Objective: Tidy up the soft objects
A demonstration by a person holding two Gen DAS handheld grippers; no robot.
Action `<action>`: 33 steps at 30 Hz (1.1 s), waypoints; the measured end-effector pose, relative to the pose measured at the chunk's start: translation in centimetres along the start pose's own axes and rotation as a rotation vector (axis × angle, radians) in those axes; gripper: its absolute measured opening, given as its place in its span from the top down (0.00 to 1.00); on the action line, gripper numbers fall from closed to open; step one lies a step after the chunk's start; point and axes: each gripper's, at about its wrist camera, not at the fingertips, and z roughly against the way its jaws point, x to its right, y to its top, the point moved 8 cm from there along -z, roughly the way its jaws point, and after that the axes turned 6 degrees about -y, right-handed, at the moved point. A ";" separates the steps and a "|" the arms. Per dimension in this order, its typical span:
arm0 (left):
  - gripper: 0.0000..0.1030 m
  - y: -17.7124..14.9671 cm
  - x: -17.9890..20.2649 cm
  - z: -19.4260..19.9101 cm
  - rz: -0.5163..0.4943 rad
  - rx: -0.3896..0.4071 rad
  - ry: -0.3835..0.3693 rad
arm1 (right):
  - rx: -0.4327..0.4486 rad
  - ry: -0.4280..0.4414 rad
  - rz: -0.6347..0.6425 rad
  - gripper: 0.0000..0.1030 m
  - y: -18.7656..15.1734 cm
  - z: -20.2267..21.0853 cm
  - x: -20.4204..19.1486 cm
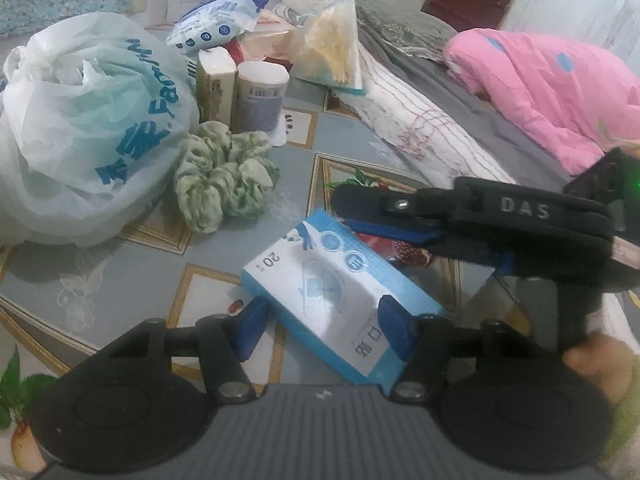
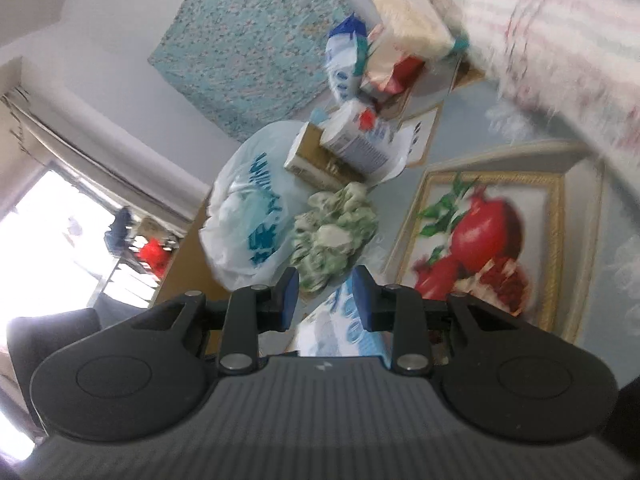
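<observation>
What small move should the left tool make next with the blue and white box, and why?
Probably close the left tool a little more. The blue and white box lies on the table between its blue pads, and a gap still shows beside the left pad, so the grip looks incomplete.

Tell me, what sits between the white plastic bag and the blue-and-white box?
The green scrunchie lies between the white plastic bag and the blue-and-white box, resting against the bag; the left wrist view shows it best.
</observation>
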 end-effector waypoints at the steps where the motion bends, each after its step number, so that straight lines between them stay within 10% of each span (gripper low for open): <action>1: 0.39 0.0 0.0 -0.1 -0.003 -0.005 -0.004 | 0.008 -0.033 0.024 0.69 0.2 0.3 0.0; 9: 0.37 0.2 0.8 -0.7 -0.076 0.024 0.023 | -0.132 -0.114 0.060 0.68 -1.7 1.7 1.1; 20: 0.33 3.1 -1.3 -0.2 -0.087 0.077 0.085 | -0.081 -0.032 -0.123 0.69 -0.1 0.0 2.0; 33: 0.15 0.0 -1.1 1.9 -0.069 0.011 -0.048 | -0.092 -0.065 -0.096 0.68 -0.4 1.1 2.3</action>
